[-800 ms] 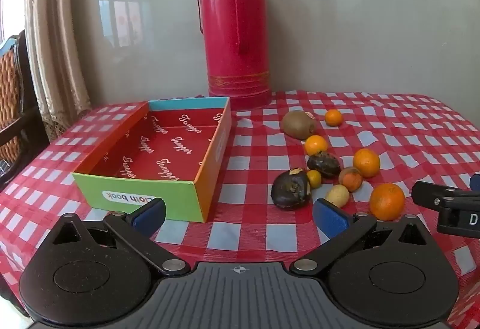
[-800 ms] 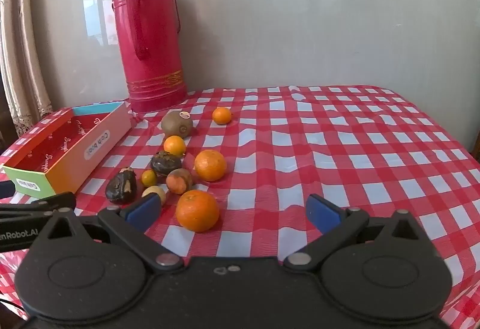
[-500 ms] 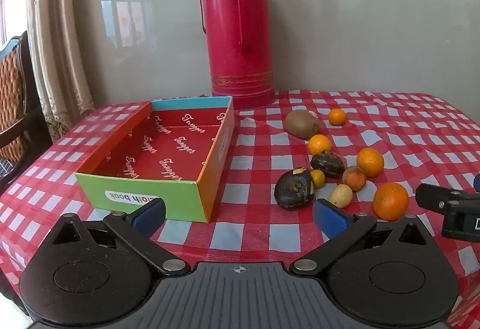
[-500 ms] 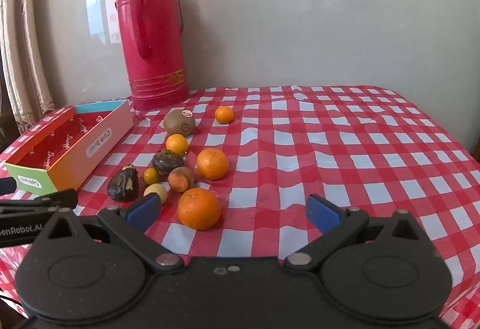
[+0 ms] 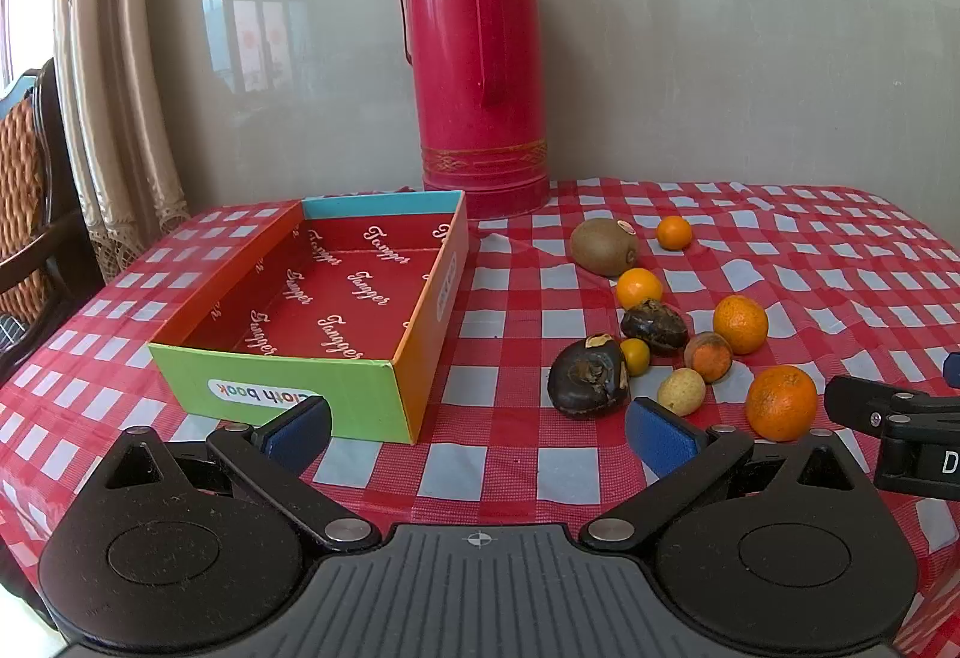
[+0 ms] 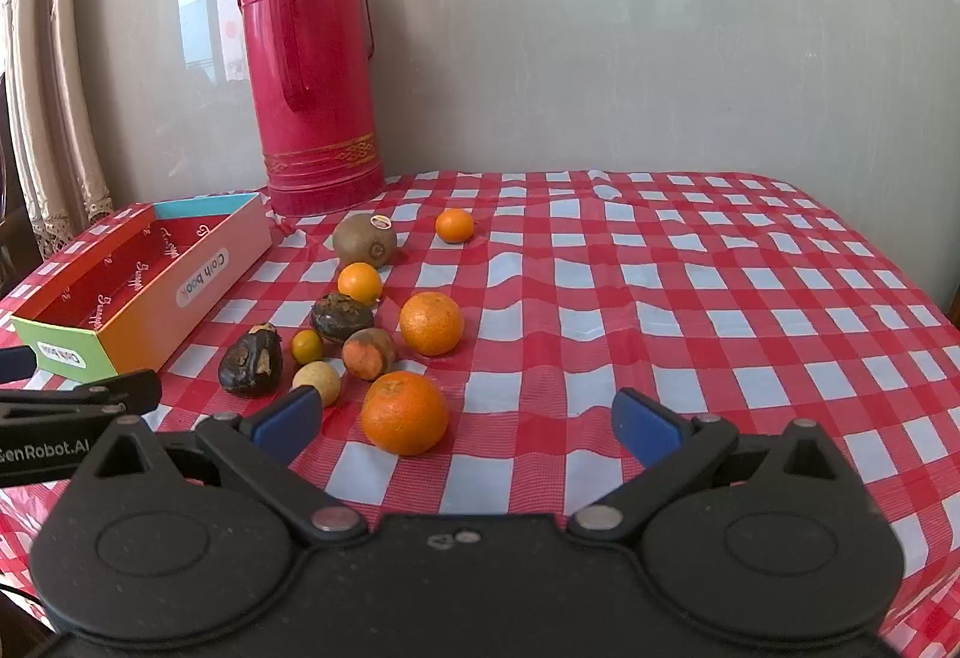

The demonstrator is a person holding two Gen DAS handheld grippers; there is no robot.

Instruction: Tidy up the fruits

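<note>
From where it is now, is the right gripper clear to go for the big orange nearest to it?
Probably yes. The right gripper is open and empty, and the nearest orange lies just ahead between its fingers, apart from the other fruit, with nothing in the way.

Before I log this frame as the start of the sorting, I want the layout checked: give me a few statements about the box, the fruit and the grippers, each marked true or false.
1. The cardboard box has no fruit in it. True.
2. The kiwi lies beside the box, at its near end. False: it lies far back, near the red thermos.
3. The left gripper is shut on the dark fruit. False: its jaws stand wide open with nothing between them.
4. The right gripper is open, and the nearest orange lies just ahead of it on the tablecloth. True.
5. The thermos lies on its side. False: it stands upright.
</note>
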